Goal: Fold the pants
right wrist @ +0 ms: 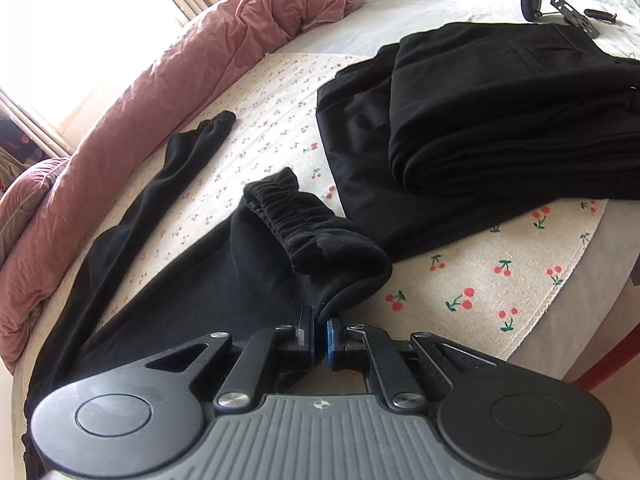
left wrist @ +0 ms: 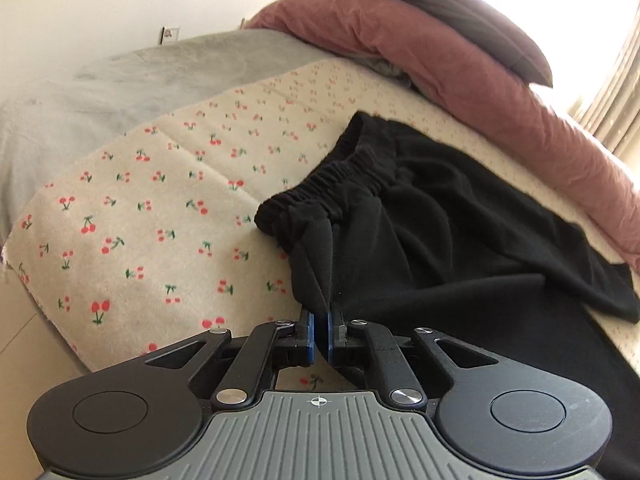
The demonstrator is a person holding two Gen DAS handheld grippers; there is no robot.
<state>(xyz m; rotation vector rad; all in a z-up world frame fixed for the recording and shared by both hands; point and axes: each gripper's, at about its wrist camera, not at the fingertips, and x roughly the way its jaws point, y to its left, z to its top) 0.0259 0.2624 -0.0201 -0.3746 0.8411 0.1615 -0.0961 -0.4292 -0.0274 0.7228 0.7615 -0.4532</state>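
**Waistband pinched at both ends**

Bed with cherry-print blanket (left wrist: 132, 208). Left view: my left gripper (left wrist: 319, 334) is clamped on the pants (left wrist: 460, 240) near the waistband (left wrist: 340, 178), to lift the fabric.

Right view: right gripper (right wrist: 320, 336) is pinching the other waistband end; folded black stack (right wrist: 520, 120) behind. No readable writing.

Clamped between the left gripper (left wrist: 319, 322) pads: the waistband edge of the pants (left wrist: 420, 220), spreading ahead and right over the cherry-print blanket (left wrist: 160, 200). Pinched by the right gripper (right wrist: 320, 326): a cuff fold. Ahead-right of it, folded clothes (right wrist: 520, 120); far left, a quilt (right wrist: 120, 120).
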